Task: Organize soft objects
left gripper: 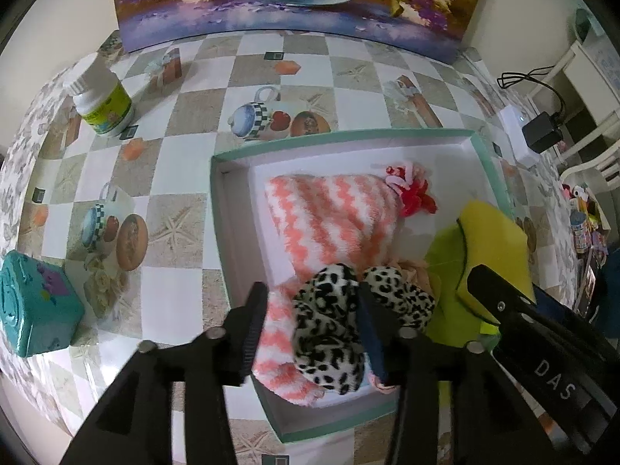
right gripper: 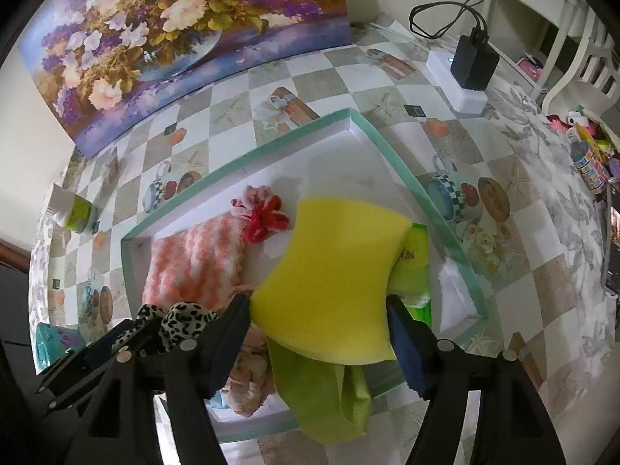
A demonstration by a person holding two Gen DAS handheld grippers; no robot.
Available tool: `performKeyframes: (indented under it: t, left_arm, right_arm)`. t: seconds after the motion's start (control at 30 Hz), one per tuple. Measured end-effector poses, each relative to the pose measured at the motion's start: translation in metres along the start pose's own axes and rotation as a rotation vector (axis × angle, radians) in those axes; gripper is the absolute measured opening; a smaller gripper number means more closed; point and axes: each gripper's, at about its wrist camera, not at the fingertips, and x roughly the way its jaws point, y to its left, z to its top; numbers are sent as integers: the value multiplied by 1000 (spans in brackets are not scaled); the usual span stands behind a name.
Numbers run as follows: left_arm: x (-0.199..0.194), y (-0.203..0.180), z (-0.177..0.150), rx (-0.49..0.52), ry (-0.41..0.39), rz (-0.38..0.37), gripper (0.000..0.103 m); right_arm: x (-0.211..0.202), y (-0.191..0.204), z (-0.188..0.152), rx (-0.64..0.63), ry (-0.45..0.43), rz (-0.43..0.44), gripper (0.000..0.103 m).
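Landmark: the shallow white box with a teal rim (left gripper: pixel 489 162) lies flat on the surface, open side up.
Yellow sponge (right gripper: pixel 333 275): held above the right part of the box, its broad face to the right wrist camera, its long axis running from lower left to upper right in that view; its waisted sides sit between the pads.
Right gripper (right gripper: pixel 321 310): points steeply down into the box, its two pads pressing the sponge from both sides.
Leopard-print cloth (left gripper: pixel 333 329): a bunched roll in the near part of the box, its length running towards the camera, lying on top of the pink-and-white fuzzy cloth (left gripper: pixel 333 217).
Left gripper (left gripper: pixel 310 329): points steeply down over the near part of the box; its jaws stand apart around the leopard-print cloth, the right pad against the roll, the left pad clear of it, so nothing is clamped.
Fuzzy cloth: stretched diagonally across the box floor, a red-and-white pompom (left gripper: pixel 410 190) at its far end.
Green cloth (right gripper: pixel 321 387): under the sponge, draped over the near rim of the box.
Surface (left gripper: pixel 186 147): checked oilcloth printed with cups and starfish.
Outside the box: a white bottle with a green label (left gripper: pixel 102 104) to the far left, a teal tin (left gripper: pixel 35 306) to the near left, a white power strip with a black adapter (right gripper: pixel 467 66) beyond the right corner.
Room: a flower painting (right gripper: pixel 186 38) leans on the wall behind the box.
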Motion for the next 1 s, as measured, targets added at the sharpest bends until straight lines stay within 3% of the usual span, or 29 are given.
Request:
performKeyframes:
  t: [0.07,0.27,0.4,0.47,0.6,0.73,1.0]
  left_arm:
    - [-2,1,0,-4,-1,-4,55]
    - [-9,6,2,-30,2,-39,62]
    - [-16,9,2,-44,-10,-52,67]
    - [-20,12,3,-55,-20,-71,74]
    - [-31,19,6,-81,-51,-85,77]
    - [-41,35,10,-124,-109,-25,89]
    - [-38,76,12,-203,-144,133,100]
  right_arm:
    - [-1,0,1,0,-1,-8,83]
    - [-4,-3,1,4,-10,-31,84]
    - [-8,-6,1,17,-21,-41,96]
    - [-11,-7,2,16,-32,-43,96]
    - [-19,-7,3,11,-54,-50,98]
    - [-23,-6,4,6,-67,-54,101]
    - [-22,2,1,-23,-78,-50,103]
